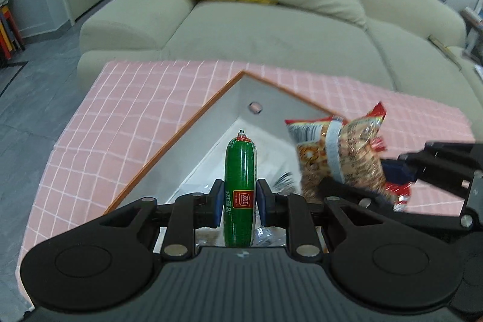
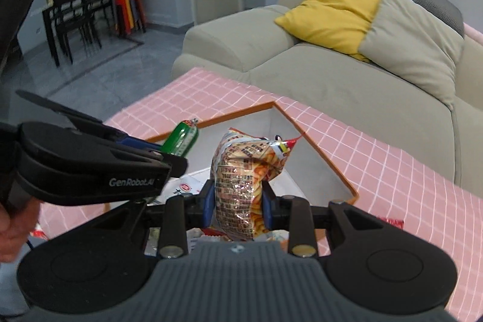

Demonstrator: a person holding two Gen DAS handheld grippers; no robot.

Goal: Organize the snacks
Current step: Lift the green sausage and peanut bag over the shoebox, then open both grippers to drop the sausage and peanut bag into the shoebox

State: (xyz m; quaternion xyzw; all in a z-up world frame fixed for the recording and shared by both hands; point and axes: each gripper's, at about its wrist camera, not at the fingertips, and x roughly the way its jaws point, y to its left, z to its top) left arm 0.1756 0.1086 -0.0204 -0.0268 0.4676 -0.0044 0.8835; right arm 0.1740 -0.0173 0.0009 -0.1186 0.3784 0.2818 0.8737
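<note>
Green sausage stick [image 1: 240,189] sits pinched in my left gripper [image 1: 240,202], above the white box [image 1: 187,138] on the pink-checked worktop [image 1: 99,122] — to its right, my right gripper [image 2: 238,208] clamps a crinkled snack bag [image 2: 241,180] over that same box.

Both grippers are held side by side, tilted downward.

The left gripper [image 1: 240,199] is clamped on a green sausage [image 1: 240,189]; the right gripper [image 2: 237,202] is closed on a snack bag [image 2: 241,180]. A hand [image 2: 13,228] is glimpsed behind the left one.
</note>
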